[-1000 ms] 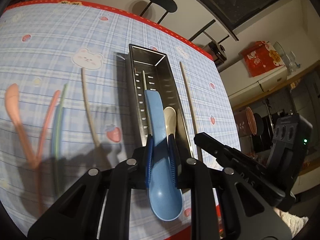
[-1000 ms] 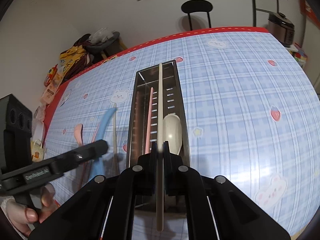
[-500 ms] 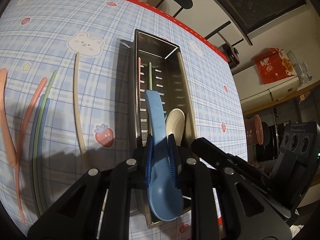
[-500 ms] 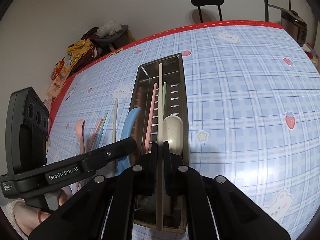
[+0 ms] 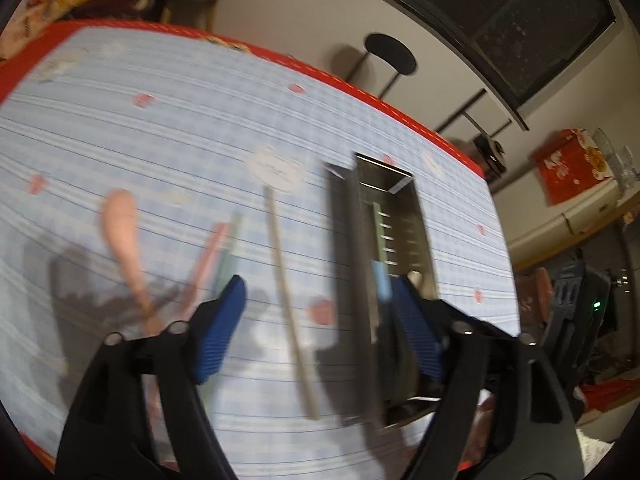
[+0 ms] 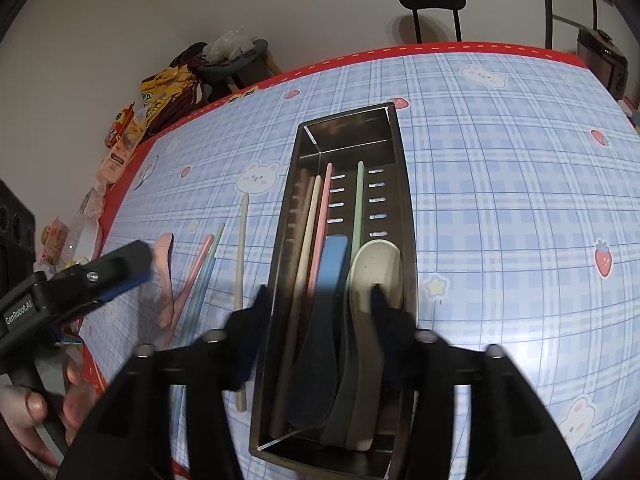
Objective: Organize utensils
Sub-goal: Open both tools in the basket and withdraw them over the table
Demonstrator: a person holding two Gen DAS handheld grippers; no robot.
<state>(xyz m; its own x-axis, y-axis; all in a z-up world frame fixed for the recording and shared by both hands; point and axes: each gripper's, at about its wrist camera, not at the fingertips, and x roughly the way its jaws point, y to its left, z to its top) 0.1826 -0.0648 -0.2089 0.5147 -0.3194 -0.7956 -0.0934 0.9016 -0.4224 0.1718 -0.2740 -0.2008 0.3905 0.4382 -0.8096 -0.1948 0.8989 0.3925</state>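
Both my tongs are opening with nothing between them. My left tongs (image 5: 316, 316) straddle the cream chopstick (image 5: 290, 312), lying lengthwise down mid-frame on the worktop (image 5: 160, 140), left of the metal tray (image 6: 404, 208); my right tongs (image 6: 320, 314) hang over that tray.

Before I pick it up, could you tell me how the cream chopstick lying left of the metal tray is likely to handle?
The cream chopstick looks thin and straight, so probably stiff and light. Lying flat on the smooth plaid tablecloth, it may roll or slide when nudged. Its narrow shaft gives the pads little to bite, so it could pivot in a grip.
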